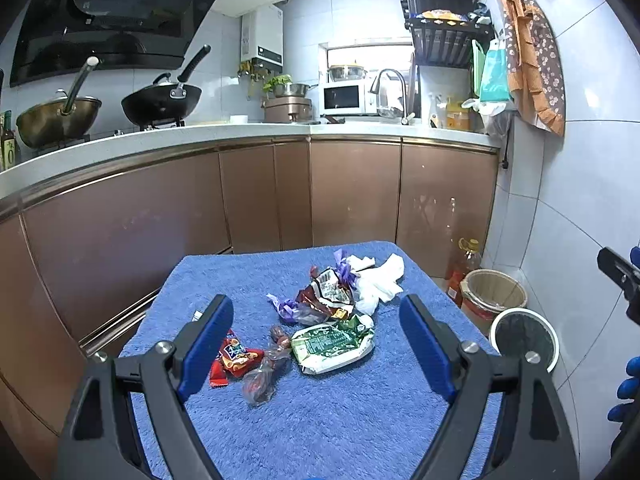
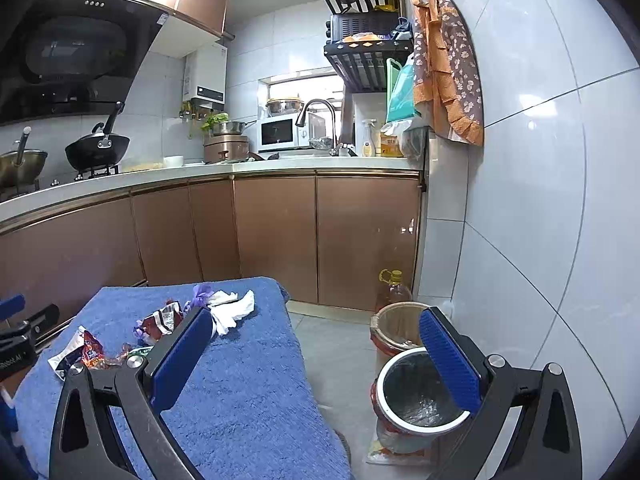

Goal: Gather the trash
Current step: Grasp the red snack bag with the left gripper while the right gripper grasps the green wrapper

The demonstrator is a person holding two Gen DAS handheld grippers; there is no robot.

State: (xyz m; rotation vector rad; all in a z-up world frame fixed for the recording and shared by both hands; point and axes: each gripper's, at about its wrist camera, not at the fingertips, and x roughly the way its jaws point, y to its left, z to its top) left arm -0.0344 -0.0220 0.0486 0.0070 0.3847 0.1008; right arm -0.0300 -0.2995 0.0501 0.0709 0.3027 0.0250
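Left wrist view: we are looking over a blue towel (image 1: 320, 420) spread on the counter, trash lying near its middle — white tissue (image 1: 380, 280), a green wrapper (image 1: 332, 344), a red wrapper (image 1: 236, 356). We are holding the left gripper (image 1: 316, 344) over it, jaws gaping wide and empty. The right gripper (image 2: 316, 356) is hanging empty too, jaws wide apart, beside the white-rimmed bin (image 2: 420, 396) on the floor.

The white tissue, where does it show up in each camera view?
Left wrist: tissue at the blue towel's far end, right of the wrappers.
Right wrist: tissue left of centre, just past the left finger's tip.
Shared landmark: the white-rimmed bin on the floor.
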